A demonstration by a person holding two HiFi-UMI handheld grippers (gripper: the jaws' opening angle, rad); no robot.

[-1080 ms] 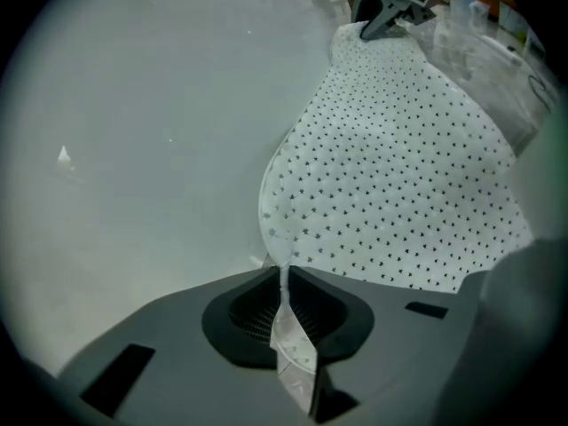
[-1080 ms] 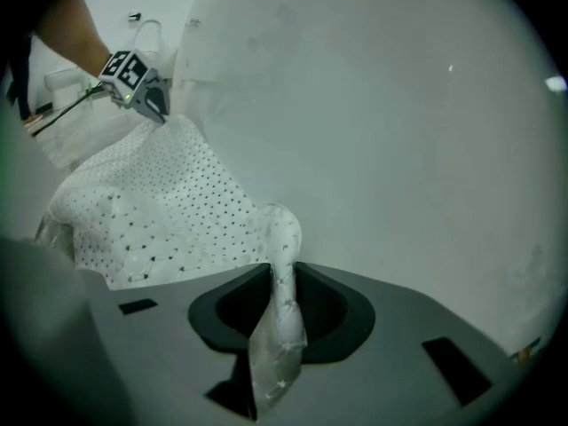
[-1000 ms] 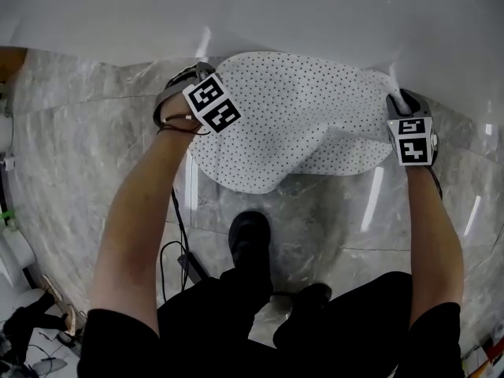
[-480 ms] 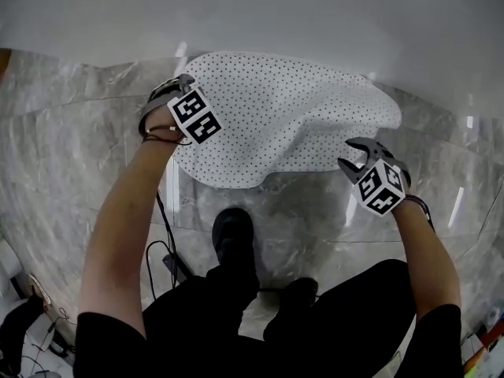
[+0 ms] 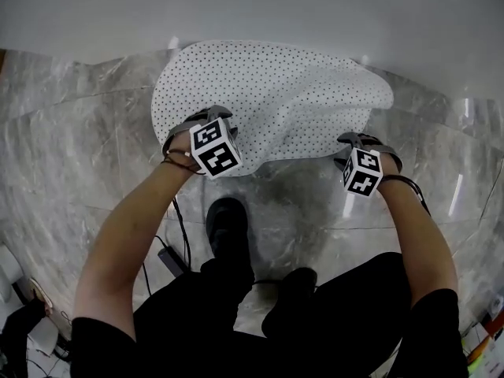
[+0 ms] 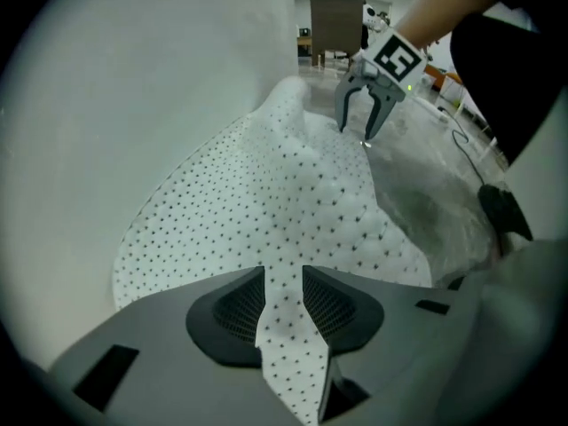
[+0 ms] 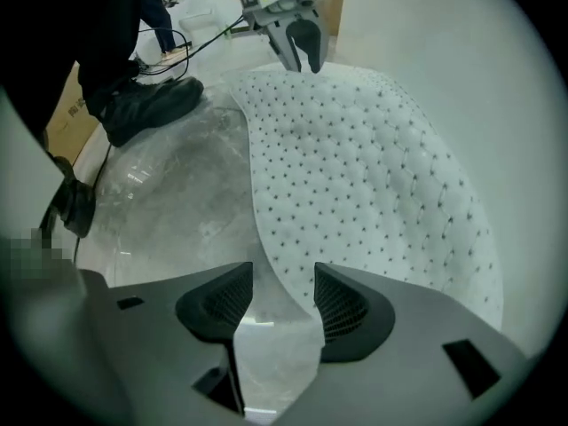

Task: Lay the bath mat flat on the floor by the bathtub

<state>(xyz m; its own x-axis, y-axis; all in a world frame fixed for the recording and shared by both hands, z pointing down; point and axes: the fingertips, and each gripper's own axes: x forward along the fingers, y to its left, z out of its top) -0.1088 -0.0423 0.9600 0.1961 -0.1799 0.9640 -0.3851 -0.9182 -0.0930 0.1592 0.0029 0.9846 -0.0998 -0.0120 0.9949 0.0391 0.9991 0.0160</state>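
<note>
Since the left tongs (image 6: 284, 272) and right tongs (image 7: 284, 269) have just been opening, the rumpled bath mat (image 5: 276, 93) lies ungripped between their jaws on the floor (image 5: 79, 148) by the bathtub (image 5: 252, 6); I'd nip its near edge and pull it flat.

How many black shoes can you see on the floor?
2. One black shoe stands on the grey marble floor, near the white dotted bath mat; the other black shoe is behind it to the right, partly covered by black trousers.
</note>
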